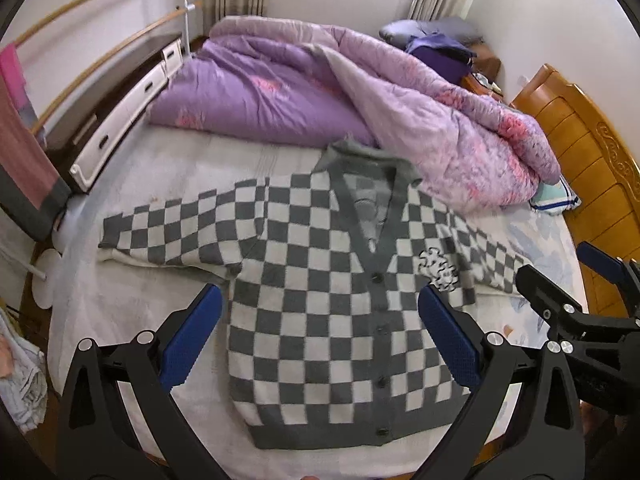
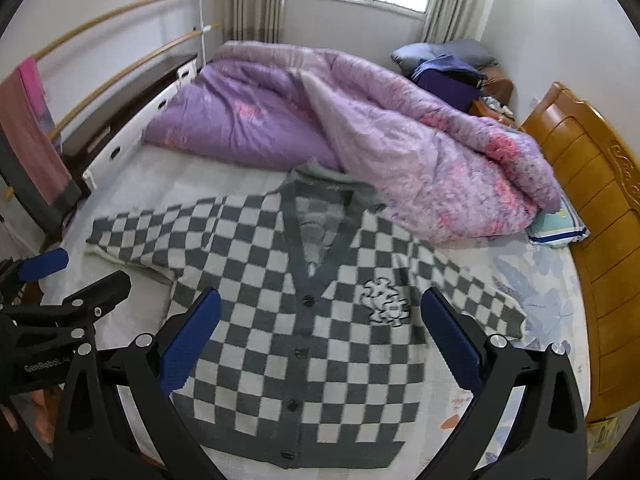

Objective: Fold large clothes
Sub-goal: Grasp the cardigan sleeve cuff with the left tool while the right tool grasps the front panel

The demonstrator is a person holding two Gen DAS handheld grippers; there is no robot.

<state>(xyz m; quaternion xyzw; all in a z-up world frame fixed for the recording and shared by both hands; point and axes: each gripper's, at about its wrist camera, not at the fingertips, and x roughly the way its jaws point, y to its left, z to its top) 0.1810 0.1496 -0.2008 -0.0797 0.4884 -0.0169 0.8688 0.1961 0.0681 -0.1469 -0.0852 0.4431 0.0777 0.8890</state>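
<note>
On bed (image 1: 132,312) | one checkered cardigan (image 1: 320,320) flat | two tools: left tool (image 1: 320,340), right tool (image 2: 320,340) both spread, empty

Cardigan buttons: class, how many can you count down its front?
5. The buttons run down the cardigan's grey placket: just below the V-neck, then, and one at the hem. None seems hidden.

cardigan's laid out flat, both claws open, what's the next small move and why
Probably lower the left claw onto the sleeve stretched out to the left and pinch its cuff. The cardigan lies spread, buttoned, on the bed, both sleeves out, and neither the left nor the right claw holds anything, so folding a sleeve inward seems first.
</note>
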